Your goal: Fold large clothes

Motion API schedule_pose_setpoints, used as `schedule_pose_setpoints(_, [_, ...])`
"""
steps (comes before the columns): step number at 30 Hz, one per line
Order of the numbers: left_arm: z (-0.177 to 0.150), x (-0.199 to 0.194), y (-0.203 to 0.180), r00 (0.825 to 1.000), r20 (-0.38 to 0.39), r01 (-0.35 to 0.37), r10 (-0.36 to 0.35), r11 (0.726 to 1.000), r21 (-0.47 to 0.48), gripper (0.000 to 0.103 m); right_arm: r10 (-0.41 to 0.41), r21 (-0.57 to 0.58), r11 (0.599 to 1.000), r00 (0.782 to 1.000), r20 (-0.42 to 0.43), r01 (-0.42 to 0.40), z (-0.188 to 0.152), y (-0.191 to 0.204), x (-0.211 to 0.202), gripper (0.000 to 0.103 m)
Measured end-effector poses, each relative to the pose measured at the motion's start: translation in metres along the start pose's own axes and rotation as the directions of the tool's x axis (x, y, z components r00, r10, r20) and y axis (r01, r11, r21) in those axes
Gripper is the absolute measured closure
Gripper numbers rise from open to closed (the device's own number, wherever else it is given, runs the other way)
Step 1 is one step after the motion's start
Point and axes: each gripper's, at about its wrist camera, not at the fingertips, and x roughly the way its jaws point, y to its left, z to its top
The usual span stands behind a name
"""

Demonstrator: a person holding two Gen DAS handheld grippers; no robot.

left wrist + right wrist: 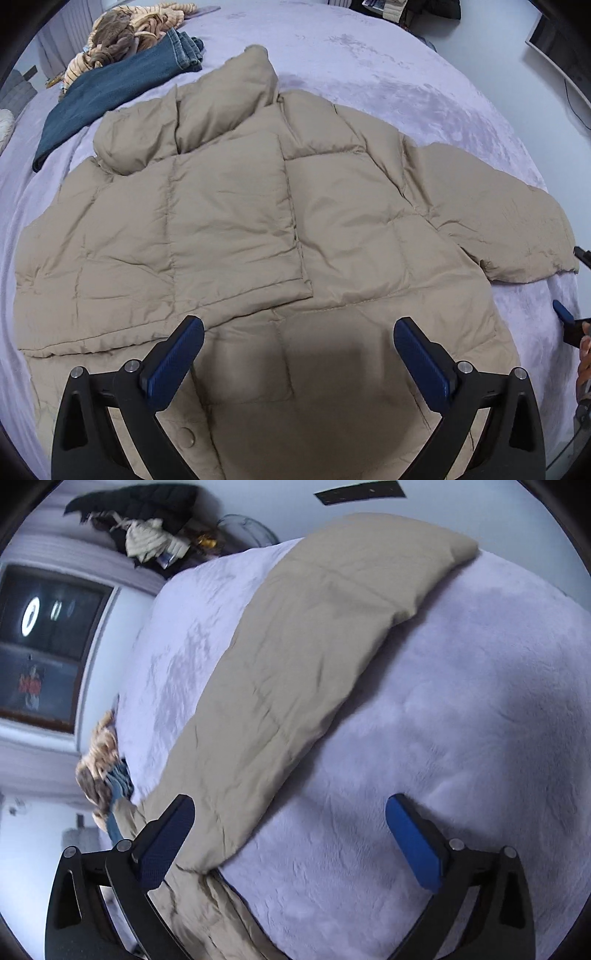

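A beige puffer jacket (258, 221) lies spread flat on the lavender bed cover (406, 74), collar at the far side, one sleeve reaching right. My left gripper (298, 334) is open and empty, hovering over the jacket's near hem. In the right wrist view the jacket's sleeve (306, 646) runs diagonally across the bed cover (461, 720). My right gripper (290, 812) is open and empty just above the bed, its left finger over the sleeve's edge. It also shows at the right edge of the left wrist view (570, 288).
Folded blue jeans (110, 92) and a striped tan garment (136, 33) lie at the bed's far left. A dark window (48, 646) and a pile of clothes (147, 528) are beyond the bed in the right wrist view.
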Motion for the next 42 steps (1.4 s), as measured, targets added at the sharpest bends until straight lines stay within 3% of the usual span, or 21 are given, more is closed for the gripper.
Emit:
schedule_pose_setpoints(3, [0.000,0.001,-0.006,1.000,0.004,0.008,-0.007,1.000,-0.017,0.000,0.081,0.093,0.992,0.997,0.009,-0.082,0.025,-0.009,0.007,0.000])
schedule_pose_setpoints(9, [0.012,-0.004,-0.014,0.999,0.043,0.004,-0.003,1.000,-0.026,0.000,0.177,0.154,0.972,0.984,0.034,-0.180,0.063,-0.003,0.026,0.000])
schedule_pose_setpoints(14, [0.023,-0.012,-0.010,0.998,0.067,0.015,-0.011,0.998,-0.057,0.000,0.268,0.249,0.929,0.962,0.052,-0.273,0.082,0.004,0.042,0.003])
schedule_pose_setpoints(15, [0.023,-0.014,-0.008,0.997,0.073,0.014,-0.009,0.998,-0.065,0.000,0.273,0.267,0.923,0.961,0.048,-0.275,0.083,0.004,0.046,0.017])
schedule_pose_setpoints(16, [0.024,-0.016,-0.005,0.997,0.079,0.018,-0.013,0.997,-0.073,0.000,0.278,0.286,0.918,0.960,0.032,-0.276,0.084,0.005,0.051,0.048])
schedule_pose_setpoints(17, [0.025,-0.018,-0.002,0.996,0.084,0.022,-0.015,0.996,-0.082,0.000,0.282,0.295,0.916,0.959,0.010,-0.272,0.082,0.004,0.053,0.066])
schedule_pose_setpoints(18, [0.025,-0.019,0.003,0.996,0.088,0.018,-0.010,0.996,-0.092,0.000,0.281,0.294,0.919,0.960,-0.014,-0.265,0.082,0.007,0.057,0.097])
schedule_pose_setpoints(21, [0.024,-0.023,0.018,0.995,0.096,-0.002,0.013,0.993,-0.120,0.000,0.257,0.187,0.950,0.966,-0.017,-0.249,0.080,0.034,0.052,0.098])
schedule_pose_setpoints(24, [0.020,-0.025,0.038,0.995,0.093,-0.009,0.023,0.989,-0.148,0.000,0.233,0.004,0.973,0.972,-0.042,-0.233,0.071,0.084,0.047,0.098])
schedule_pose_setpoints(28, [0.015,-0.031,0.068,0.995,0.093,-0.013,0.029,0.986,-0.165,0.000,0.239,-0.210,0.945,0.967,-0.083,-0.252,0.042,0.160,0.044,0.098])
schedule_pose_setpoints(32, [0.008,-0.040,0.100,0.990,0.120,-0.046,0.069,0.983,-0.178,0.000,0.191,-0.503,0.832,0.972,-0.139,-0.235,-0.019,0.254,0.055,0.097])
schedule_pose_setpoints(36, [-0.001,-0.045,0.143,0.990,0.120,-0.050,0.079,0.973,-0.225,0.000,0.133,-0.734,0.642,0.975,-0.176,-0.220,-0.113,0.329,0.075,0.097])
schedule_pose_setpoints(39, [-0.011,-0.048,0.175,0.984,0.131,-0.084,0.121,0.961,-0.262,0.000,0.068,-0.828,0.519,0.976,-0.208,-0.212,-0.185,0.359,0.103,0.097])
schedule_pose_setpoints(42, [-0.018,-0.049,0.203,0.979,0.137,-0.106,0.149,0.953,-0.284,0.000,-0.023,-0.884,0.426,0.974,-0.224,-0.193,-0.247,0.361,0.135,0.098])
